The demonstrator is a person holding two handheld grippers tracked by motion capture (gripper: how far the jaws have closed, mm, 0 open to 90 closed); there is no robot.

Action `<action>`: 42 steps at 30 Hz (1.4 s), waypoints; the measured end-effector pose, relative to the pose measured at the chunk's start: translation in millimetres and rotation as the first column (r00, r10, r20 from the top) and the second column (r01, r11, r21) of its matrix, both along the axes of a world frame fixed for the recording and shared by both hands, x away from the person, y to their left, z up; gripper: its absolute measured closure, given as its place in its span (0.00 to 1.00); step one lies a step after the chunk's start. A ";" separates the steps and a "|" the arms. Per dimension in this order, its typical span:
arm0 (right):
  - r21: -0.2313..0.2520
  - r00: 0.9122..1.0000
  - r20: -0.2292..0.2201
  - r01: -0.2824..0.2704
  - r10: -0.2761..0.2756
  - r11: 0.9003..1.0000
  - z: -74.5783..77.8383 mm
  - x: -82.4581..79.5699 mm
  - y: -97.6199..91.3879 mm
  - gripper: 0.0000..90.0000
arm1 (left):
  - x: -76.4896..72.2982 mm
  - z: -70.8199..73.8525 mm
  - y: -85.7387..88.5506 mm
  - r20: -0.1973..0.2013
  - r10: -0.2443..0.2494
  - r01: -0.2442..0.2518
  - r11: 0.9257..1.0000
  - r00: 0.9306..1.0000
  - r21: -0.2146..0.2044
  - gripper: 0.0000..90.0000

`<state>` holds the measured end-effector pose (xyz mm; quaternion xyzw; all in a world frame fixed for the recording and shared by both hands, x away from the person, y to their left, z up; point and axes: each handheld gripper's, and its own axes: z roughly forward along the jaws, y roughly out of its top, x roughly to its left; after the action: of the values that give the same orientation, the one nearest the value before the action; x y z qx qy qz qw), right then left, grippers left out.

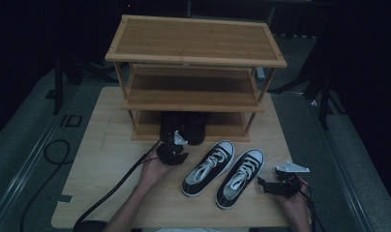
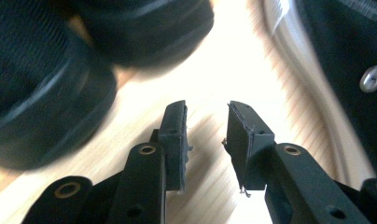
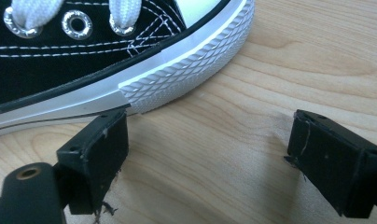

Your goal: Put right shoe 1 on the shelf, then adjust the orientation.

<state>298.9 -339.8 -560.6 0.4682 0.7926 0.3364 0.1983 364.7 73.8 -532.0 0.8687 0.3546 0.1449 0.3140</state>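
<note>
- Pair of black canvas low-top sneakers with white rubber soles and white laces, lying side by side on the pale wooden counter: left sneaker (image 1: 209,167) and right sneaker (image 1: 240,178), toes toward about 1 o'clock, heels toward 7 o'clock.
- Pair of dark, all-black shoes (image 1: 184,127) already tucked on the bottom tier of the three-tier bamboo shoe rack (image 1: 196,60), at 12 o'clock from the sneakers.
- Left gripper (image 1: 172,153) just in front of that bottom tier, at 10 o'clock from the left sneaker; jaws parted with bare counter between them, nothing held. In the left gripper view, dark shoes blurred at upper left, a sneaker's white sole edge and eyelet at right.
- Right gripper (image 1: 279,185) at 3 o'clock of the right sneaker; jaws spread wide, empty. In the right gripper view, left jaw just beside the ribbed white toe bumper (image 3: 186,74), whether touching not clear.
- Handling, as a judgement: light, canvas upper soft and collapsible, rubber sole firmer and grippy rather than slick; not fragile.
- Best hold probably across the heel collar or the side wall near the eyelets, pinching canvas against the stiffer rim; laces too loose to trust.
- Toe bumper likely too broad and rounded for a sure pinch; risk of the shoe swinging toe-down if taken by the heel alone.
</note>
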 end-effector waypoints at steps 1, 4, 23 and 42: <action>0.000 1.000 0.000 0.000 0.000 1.000 0.0 0.0 0.0 0.14 | -1.5 -2.1 5.0 -0.003 0.008 -0.008 1.000 1.000 -0.003 0.76; 0.000 1.000 0.001 0.001 -0.001 1.000 0.0 0.0 0.0 0.14 | -4.1 -6.3 15.1 -0.008 0.020 -0.020 1.000 1.000 -0.012 0.75; 0.003 1.000 0.005 0.006 -0.006 1.000 0.1 0.3 -0.6 0.16 | -11.2 -22.2 35.2 -0.005 0.035 -0.035 0.995 0.999 -0.097 0.69; 0.052 0.999 -0.020 0.030 -0.029 0.998 15.3 -6.2 -0.4 0.51 | -12.3 -27.0 38.9 0.014 0.032 -0.029 0.988 0.999 -0.149 0.66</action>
<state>292.7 -340.2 -545.3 0.4879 0.7785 0.3497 0.1833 352.4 112.7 -559.0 0.8362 0.3750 0.1301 0.3785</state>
